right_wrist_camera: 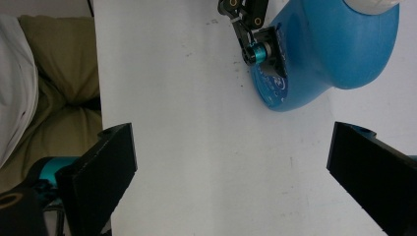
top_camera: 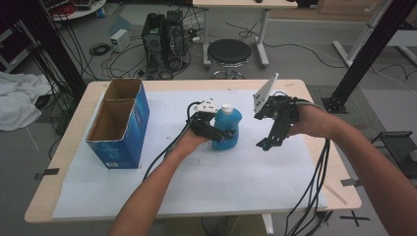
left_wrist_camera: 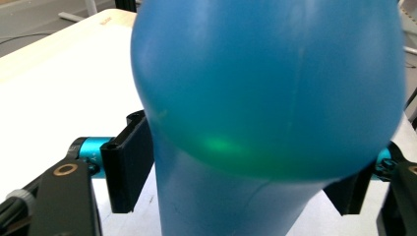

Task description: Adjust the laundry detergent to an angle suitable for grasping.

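Note:
A blue plastic bottle (top_camera: 227, 129) with a white cap stands upright on the white sheet at the middle of the table. My left gripper (top_camera: 223, 133) comes at it from the left, low on its body. In the left gripper view the bottle (left_wrist_camera: 265, 98) sits between the jaws, with both pads (left_wrist_camera: 130, 167) against its narrower lower part. My right gripper (top_camera: 263, 144) hovers to the right of the bottle, pointing down, apart from it. Its jaws (right_wrist_camera: 231, 162) stand wide open over bare sheet, with the bottle (right_wrist_camera: 324, 54) and the left gripper (right_wrist_camera: 260, 49) farther off.
An open blue cardboard box (top_camera: 120, 123) stands on the left of the table. A white sheet (top_camera: 236, 182) covers most of the wooden tabletop (top_camera: 64, 162). Cables (top_camera: 310, 191) trail off the front edge. A black stool (top_camera: 229, 51) and computer gear stand behind the table.

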Demonstrator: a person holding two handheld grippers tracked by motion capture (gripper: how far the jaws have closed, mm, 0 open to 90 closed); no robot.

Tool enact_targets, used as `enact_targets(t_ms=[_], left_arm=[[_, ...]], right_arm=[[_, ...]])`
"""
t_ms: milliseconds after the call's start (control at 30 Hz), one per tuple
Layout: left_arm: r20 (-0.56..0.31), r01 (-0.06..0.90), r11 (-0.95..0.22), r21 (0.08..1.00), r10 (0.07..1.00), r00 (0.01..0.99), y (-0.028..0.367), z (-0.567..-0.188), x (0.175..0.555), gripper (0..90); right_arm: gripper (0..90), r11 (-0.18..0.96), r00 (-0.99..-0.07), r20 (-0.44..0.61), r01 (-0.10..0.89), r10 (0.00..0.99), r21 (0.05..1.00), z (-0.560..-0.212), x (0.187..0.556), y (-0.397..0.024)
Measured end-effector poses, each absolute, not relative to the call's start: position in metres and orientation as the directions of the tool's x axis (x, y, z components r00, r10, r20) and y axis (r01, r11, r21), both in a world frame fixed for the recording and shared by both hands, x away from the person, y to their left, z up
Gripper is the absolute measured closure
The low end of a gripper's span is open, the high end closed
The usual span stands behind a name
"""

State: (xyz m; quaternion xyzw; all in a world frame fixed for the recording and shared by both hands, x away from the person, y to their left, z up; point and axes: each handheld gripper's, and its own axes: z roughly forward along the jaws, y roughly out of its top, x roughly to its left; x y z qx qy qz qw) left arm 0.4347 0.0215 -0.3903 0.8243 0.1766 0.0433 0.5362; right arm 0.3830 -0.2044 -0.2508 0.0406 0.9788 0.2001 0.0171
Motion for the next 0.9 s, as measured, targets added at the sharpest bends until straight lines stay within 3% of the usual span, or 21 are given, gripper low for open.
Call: enact_targets(t_ms=[900], left_arm=[[-0.093, 0.231, -0.356, 0.906, 0.364, 0.927, 0.0246, -0.3920, 0.4346, 35.7]], right_arm=[[3.7, 0.914, -0.996, -0.018, 0.071, 0.085, 0.399, -0.2526, 0.3830, -0.2065]])
